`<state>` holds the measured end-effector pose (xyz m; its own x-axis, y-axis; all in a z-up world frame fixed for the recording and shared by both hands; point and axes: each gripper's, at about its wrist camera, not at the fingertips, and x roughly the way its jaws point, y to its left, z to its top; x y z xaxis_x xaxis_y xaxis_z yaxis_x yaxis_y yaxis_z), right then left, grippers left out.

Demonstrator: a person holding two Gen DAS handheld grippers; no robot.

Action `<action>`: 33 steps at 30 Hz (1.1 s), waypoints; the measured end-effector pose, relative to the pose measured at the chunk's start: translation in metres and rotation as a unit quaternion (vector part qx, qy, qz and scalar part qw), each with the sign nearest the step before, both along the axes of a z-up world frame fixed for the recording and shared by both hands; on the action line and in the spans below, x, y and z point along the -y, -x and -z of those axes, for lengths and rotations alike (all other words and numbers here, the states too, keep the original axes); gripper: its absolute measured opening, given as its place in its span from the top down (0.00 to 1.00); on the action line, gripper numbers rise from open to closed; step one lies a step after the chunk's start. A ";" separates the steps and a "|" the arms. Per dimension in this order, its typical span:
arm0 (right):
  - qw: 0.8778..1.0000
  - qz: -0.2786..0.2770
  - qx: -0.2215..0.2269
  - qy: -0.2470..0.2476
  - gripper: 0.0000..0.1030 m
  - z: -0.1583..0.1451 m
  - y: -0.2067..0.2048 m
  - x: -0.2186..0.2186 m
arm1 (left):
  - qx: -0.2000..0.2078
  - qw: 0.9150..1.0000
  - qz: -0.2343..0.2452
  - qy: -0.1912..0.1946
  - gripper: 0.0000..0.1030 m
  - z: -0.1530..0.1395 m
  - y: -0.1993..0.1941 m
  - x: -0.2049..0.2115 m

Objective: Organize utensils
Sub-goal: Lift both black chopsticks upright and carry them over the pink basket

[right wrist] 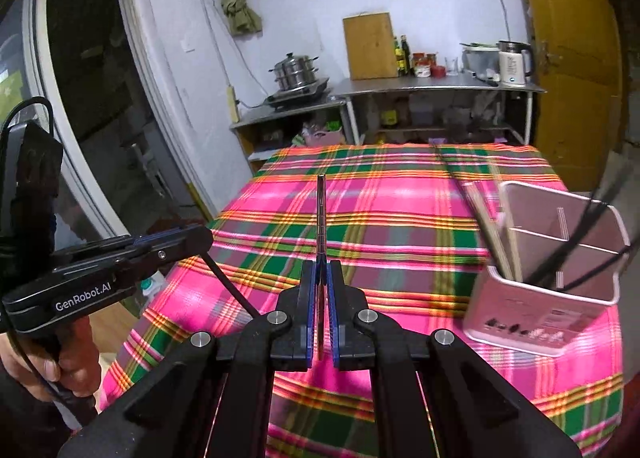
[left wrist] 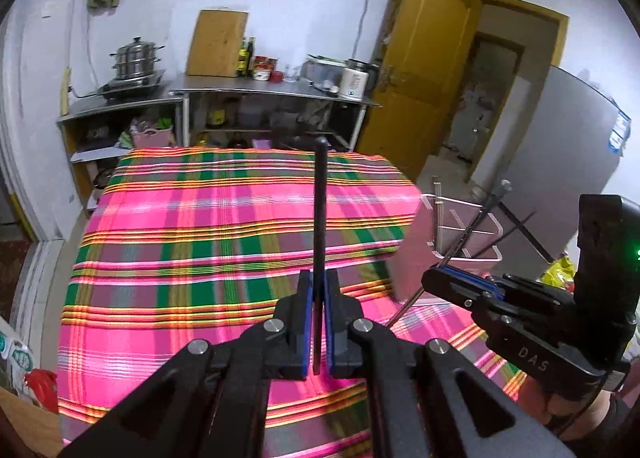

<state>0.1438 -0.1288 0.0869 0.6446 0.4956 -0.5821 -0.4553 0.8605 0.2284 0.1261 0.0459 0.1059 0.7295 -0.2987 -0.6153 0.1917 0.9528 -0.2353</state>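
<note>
Here a pink plaid tablecloth [left wrist: 200, 258] meets a steel counter [left wrist: 256, 87].

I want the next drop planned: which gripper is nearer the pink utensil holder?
Right. The right gripper is just left of the pink utensil holder, jaws shut on a chopstick. The left gripper, farther left, holds a dark chopstick.

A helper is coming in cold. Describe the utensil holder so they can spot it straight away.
Start at the table under the pink and green plaid cloth. The utensil holder stands on its right side, well in front of the steel counter at the wall. It is the only container on the cloth: a pale, boxy caddy with inner dividers, chopsticks leaning out of it.
</note>
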 end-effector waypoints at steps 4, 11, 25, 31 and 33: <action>1.000 0.022 0.004 -0.003 0.95 -0.005 0.006 0.025 | 0.002 1.000 0.025 0.005 0.95 -0.007 -0.004 0.024; 0.998 0.062 0.009 -0.011 0.95 -0.012 0.011 0.065 | 0.007 0.998 0.062 0.003 0.95 -0.017 -0.008 0.065; 0.991 0.123 0.037 -0.027 0.95 -0.039 0.006 0.125 | 0.028 0.993 0.110 0.020 0.95 -0.047 -0.030 0.121; 0.987 0.147 0.055 -0.034 0.95 -0.054 -0.005 0.143 | 0.044 0.991 0.119 0.035 0.95 -0.068 -0.050 0.136; 0.986 0.153 0.059 -0.038 0.95 -0.056 -0.010 0.148 | 0.052 0.990 0.121 0.041 0.95 -0.075 -0.056 0.141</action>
<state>0.1536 -0.2771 0.1433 0.8314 0.3060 -0.4638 -0.2034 0.9443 0.2586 0.1822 -0.0954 0.1811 0.6889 -0.5185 -0.5065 0.4395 0.8545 -0.2769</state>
